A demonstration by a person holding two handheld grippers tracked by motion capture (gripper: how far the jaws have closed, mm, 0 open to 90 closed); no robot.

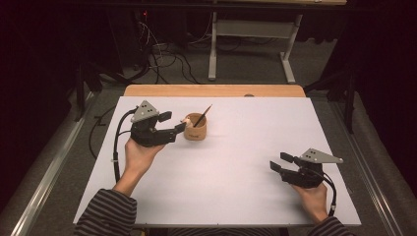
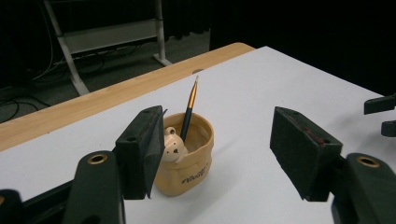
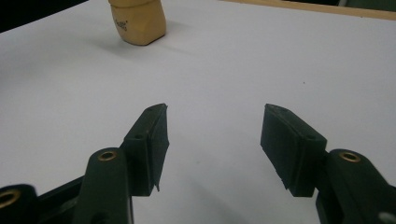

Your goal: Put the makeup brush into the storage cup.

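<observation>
The left gripper is held with jaws wide apart just beside the small tan bear-faced cup — dark lettering on its front is too small to be read. A blue-and-gold pencil is stood inside it. The right gripper, jaws likewise parted, is kept well apart over the white tabletop.

Black tongs, grey triangular top plates, brass rivets, black cables; grey-black striped sleeves.

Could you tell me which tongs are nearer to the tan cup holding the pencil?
Left. The left tongs sit open right beside the tan cup; the right tongs rest open far off across the table.
</observation>
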